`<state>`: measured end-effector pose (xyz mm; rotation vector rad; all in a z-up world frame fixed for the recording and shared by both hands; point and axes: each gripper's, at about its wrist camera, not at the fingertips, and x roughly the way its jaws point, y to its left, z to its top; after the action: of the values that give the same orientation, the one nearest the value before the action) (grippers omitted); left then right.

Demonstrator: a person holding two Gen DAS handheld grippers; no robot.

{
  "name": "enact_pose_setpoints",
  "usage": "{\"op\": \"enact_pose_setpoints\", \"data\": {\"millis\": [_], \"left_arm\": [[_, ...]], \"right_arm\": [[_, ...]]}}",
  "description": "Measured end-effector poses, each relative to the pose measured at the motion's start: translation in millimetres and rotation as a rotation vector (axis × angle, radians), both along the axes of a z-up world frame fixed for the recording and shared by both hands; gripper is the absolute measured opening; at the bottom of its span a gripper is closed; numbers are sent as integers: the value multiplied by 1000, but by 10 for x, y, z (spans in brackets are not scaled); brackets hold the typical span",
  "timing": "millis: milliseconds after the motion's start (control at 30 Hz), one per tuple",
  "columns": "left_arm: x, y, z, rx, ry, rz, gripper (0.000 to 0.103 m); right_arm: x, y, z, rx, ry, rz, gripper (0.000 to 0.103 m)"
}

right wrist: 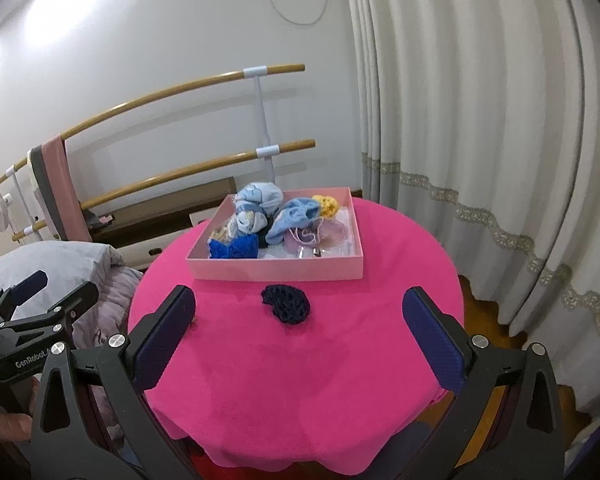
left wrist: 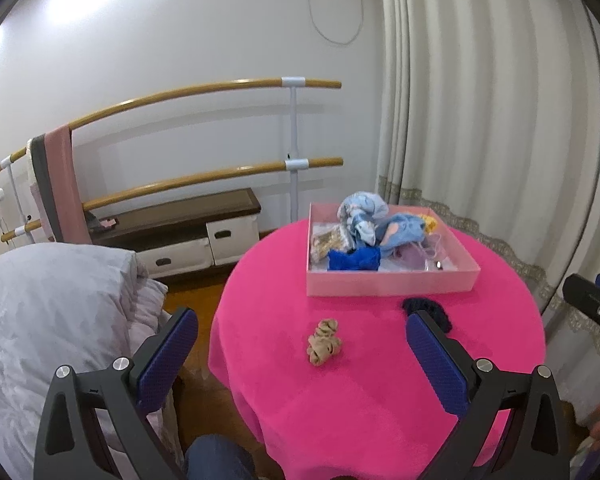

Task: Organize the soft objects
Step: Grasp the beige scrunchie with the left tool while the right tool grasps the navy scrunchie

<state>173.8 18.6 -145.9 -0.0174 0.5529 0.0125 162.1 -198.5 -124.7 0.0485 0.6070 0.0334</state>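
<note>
Hovering: left claw (left wrist: pixel 302 334), right claw (right wrist: pixel 299 312) released | pink box (right wrist: pixel 276 269) mid-table, scrunchies near

Round table (right wrist: pixel 300 380) at centre. Open box (right wrist: pixel 276 268) on table toward 12 o'clock, filled with heap of soft cloth items (right wrist: pixel 276 220). Crocheted scrunchie (right wrist: pixel 286 309) on tablecloth just before box front wall. Gathered scrunchie (left wrist: pixel 323 342) at 7 o'clock from crocheted one, apart. Bedding (left wrist: pixel 52 320) at 9 o'clock off table. Ballet barre (left wrist: pixel 204 92) and low bench (left wrist: pixel 180 216) behind, toward 10 o'clock. Curtain (right wrist: pixel 480 120) at 2 o'clock.
</note>
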Motion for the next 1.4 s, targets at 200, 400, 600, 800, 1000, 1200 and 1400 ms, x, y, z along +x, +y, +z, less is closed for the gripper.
{"op": "enact_pose_setpoints", "data": {"millis": [200, 400, 600, 800, 1000, 1200, 1400], "left_arm": [[342, 29, -322, 1, 75, -10, 103], [773, 47, -628, 5, 148, -15, 103], [1338, 15, -1023, 23, 232, -5, 103], [1830, -20, -1349, 37, 294, -5, 103], [2044, -20, -1546, 4, 319, -27, 86], [2112, -16, -1553, -13, 324, -54, 61], [2163, 12, -1493, -37, 332, -67, 22]], "right_arm": [[238, -68, -256, -2, 64, -14, 103], [565, -95, -569, -1, 149, -13, 103], [927, -78, -877, 3, 228, 5, 103], [1236, 7, -1179, 3, 295, 45, 103], [1504, 122, -1460, -8, 346, 83, 103], [1650, 205, -1629, -25, 364, 90, 87], [1641, 283, -1625, -70, 336, 108, 31]]}}
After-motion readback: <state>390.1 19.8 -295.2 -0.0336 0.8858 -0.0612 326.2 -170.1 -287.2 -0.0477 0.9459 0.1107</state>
